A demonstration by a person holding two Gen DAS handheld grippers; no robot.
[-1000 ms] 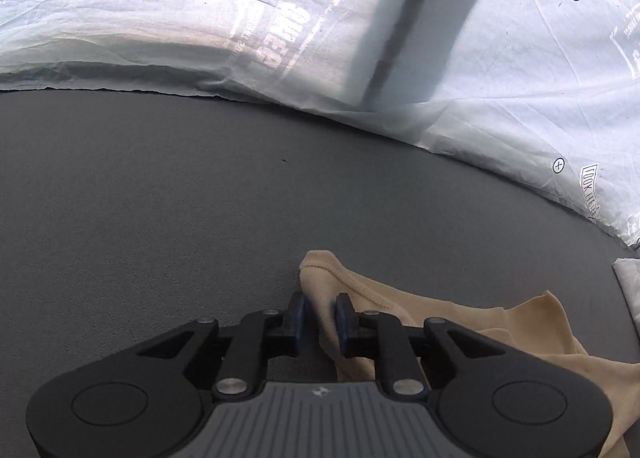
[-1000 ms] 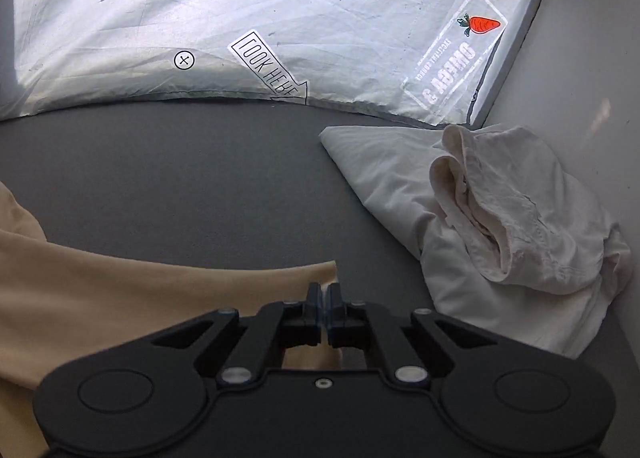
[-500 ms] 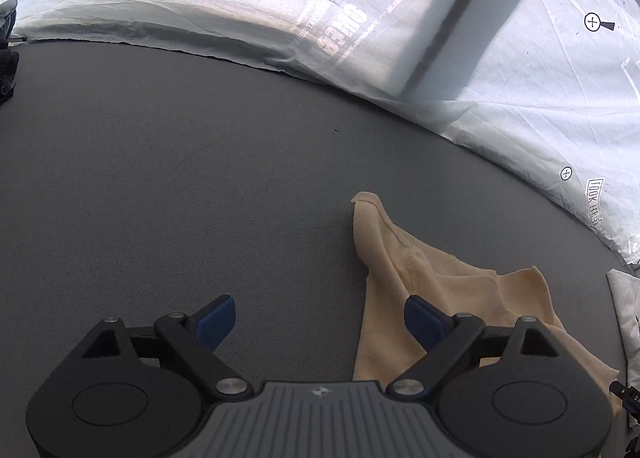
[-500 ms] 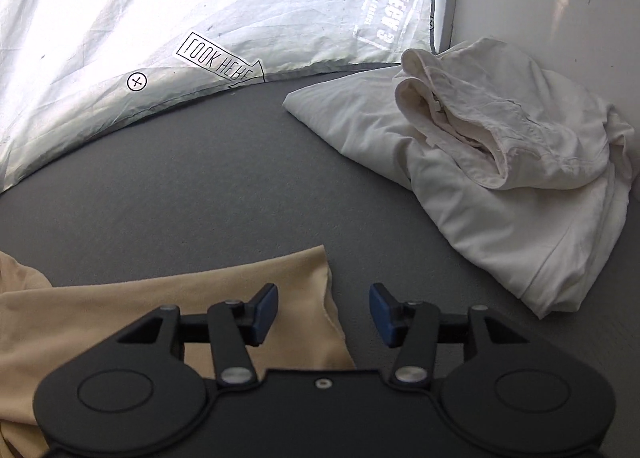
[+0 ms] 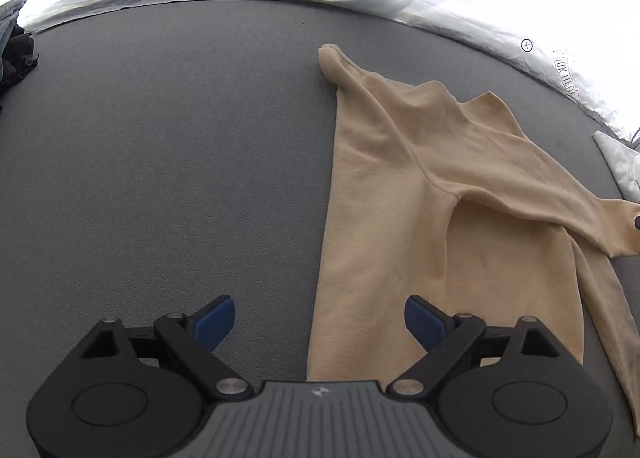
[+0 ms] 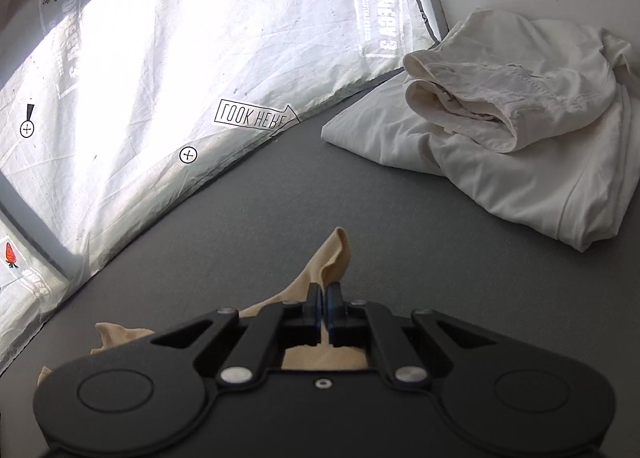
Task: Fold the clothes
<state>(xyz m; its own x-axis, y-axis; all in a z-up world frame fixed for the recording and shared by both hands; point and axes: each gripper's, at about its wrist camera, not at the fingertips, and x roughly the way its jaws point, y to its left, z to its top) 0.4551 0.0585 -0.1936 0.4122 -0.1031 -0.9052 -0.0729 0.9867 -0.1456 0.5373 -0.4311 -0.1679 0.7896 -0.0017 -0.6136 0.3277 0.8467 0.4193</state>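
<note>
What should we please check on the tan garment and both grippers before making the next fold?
1. Right gripper grip: its jaws have just closed on a pinched tip of the tan knit garment; ok.
2. Left gripper free: jaws wide apart, nothing pressed between the blue pads; ok.
3. Garment flat: one long sleeve lies folded across the body with a raised ridge; not ok.
4. Landing space: the grey table surface left of the garment is bare; ok.
5. Crumpled white garment clear of the fold: lies apart from the tan one; ok.
6. Garment's near hem: hidden under the gripper bodies; cannot tell.
</note>
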